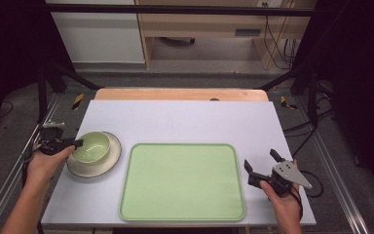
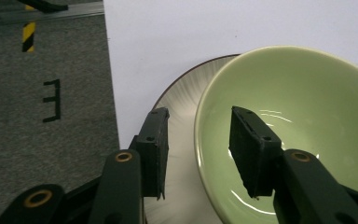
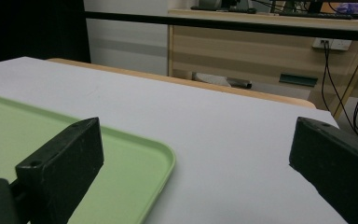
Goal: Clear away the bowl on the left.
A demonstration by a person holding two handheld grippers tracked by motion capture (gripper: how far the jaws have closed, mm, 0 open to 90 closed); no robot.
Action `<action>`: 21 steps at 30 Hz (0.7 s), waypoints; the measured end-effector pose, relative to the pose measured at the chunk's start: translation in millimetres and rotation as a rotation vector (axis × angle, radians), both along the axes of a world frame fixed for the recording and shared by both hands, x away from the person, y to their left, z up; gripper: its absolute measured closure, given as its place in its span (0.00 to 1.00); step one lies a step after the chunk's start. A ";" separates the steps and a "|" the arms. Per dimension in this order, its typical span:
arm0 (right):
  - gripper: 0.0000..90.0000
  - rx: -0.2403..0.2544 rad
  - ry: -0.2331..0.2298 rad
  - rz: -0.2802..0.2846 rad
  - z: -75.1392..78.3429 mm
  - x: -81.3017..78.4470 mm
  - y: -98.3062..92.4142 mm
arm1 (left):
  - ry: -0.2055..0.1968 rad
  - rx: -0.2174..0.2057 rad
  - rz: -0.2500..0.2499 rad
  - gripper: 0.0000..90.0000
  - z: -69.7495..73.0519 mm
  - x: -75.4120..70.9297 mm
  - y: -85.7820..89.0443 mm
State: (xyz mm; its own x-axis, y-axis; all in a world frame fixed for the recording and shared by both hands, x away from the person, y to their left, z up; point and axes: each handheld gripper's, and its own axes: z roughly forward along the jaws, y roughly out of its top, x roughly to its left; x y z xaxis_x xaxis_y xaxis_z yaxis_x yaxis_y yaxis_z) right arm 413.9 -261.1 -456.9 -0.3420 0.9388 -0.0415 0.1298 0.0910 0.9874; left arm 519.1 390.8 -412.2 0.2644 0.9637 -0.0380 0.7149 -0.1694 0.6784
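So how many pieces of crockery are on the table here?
2. A green bowl sits on a white plate at the table's left, with the left gripper straddling the bowl's rim. The green tray beside them carries nothing.

On the counter [image 1: 185, 117] a bowl [image 1: 91, 146] sits in a plate [image 1: 108, 163] at the left, near the edge — the tray [image 1: 182, 181] lies just to its right, in the middle. The left gripper [image 1: 73, 144] straddles the bowl's left rim, one finger inside, one outside over the plate; the right gripper [image 1: 262, 161] hovers right of the tray.
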 end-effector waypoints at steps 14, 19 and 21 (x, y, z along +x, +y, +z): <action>0.04 -0.011 0.010 -0.009 -0.9 -0.4 -3.0 | 0.088 -0.012 0.020 0.77 -11.7 4.3 1.5; 0.04 -0.013 0.016 -0.007 -0.8 -0.1 -1.6 | 0.111 -0.044 0.023 0.82 -15.9 6.4 1.5; 0.04 -0.014 0.018 -0.007 -1.0 -0.1 -1.3 | 0.114 -0.048 0.015 0.86 -16.5 6.6 0.6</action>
State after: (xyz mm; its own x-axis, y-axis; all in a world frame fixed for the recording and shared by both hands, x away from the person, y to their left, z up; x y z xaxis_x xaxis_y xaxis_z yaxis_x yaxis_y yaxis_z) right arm 413.8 -262.4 -457.9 -0.3361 0.9406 -0.0488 0.1478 0.1038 0.9836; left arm 525.7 391.4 -428.6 0.2415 0.9637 -0.1136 0.7901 -0.1273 0.5996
